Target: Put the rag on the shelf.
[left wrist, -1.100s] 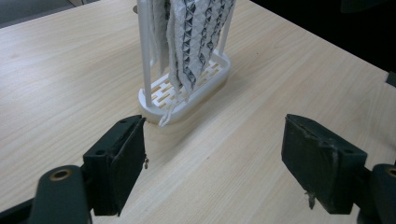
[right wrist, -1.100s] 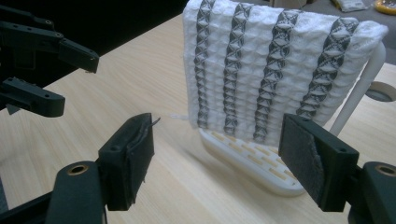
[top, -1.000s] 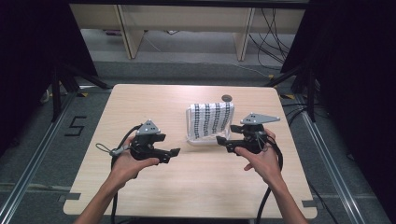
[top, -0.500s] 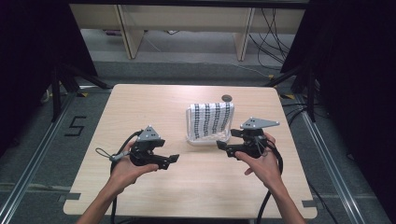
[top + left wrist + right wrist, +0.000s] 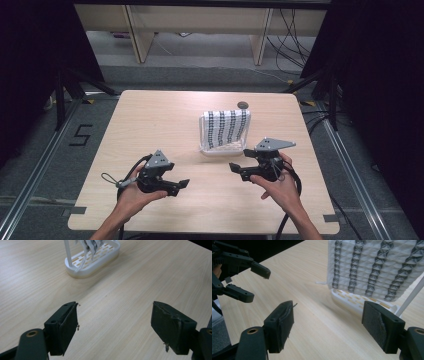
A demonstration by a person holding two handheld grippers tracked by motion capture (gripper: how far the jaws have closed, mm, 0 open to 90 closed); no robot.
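A: Where is the cloth?

B: The white quilted cloth with dark patterned stripes (image 5: 229, 127) hangs over the thin white wire frame of a small white slotted plastic rack (image 5: 222, 148), which stands on the pale wooden counter (image 5: 150, 120), toward its far middle. From the right gripper view the cloth (image 5: 374, 267) drapes down to just above the rack's oval base (image 5: 362, 303).

A: And the two grippers?

B: The left gripper (image 5: 181, 185), black with a grey three-cornered plate on top, sits in the person's left hand (image 5: 131, 195) over the near left part of the counter, pointing to the right. The right gripper (image 5: 235, 169), of the same make, is in the right hand (image 5: 280, 187), just to the near right of the rack and pointing left.

A: How do the jaws stand?

B: Both pairs are spread wide with nothing between them. In the left gripper view the left gripper (image 5: 115, 322) has bare wood between its two black pads, and the rack (image 5: 92, 258) lies ahead, well apart. In the right gripper view the right gripper (image 5: 328, 323) is likewise parted over bare counter, with the rack's base just beyond its jaws. Neither touches the cloth.

A: Anything else on the counter?

B: A small dark round disc (image 5: 243, 105) near the far edge, just behind the rack.
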